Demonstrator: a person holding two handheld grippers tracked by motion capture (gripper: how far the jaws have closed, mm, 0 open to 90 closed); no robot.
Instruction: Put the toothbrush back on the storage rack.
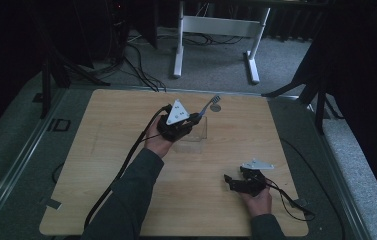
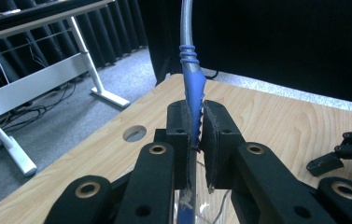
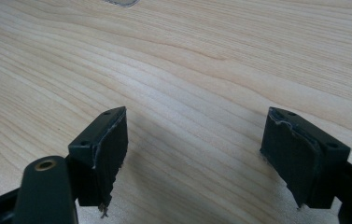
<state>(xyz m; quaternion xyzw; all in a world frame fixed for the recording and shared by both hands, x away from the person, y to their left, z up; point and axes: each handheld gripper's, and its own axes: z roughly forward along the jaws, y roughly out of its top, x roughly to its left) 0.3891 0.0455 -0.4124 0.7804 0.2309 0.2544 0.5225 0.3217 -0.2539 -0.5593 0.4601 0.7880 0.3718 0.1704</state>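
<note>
Mid-table, left gripper [image 2: 197, 128] fingers clamp a blue-handled brush [image 2: 191, 84] over a clear box [image 1: 192, 134]. Near right, right gripper [image 3: 194, 158] fingers spread wide, holding nothing, above table [image 3: 187, 60].

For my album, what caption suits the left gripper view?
Left gripper pinching a blue-handled fork upright above the wooden table.
</note>
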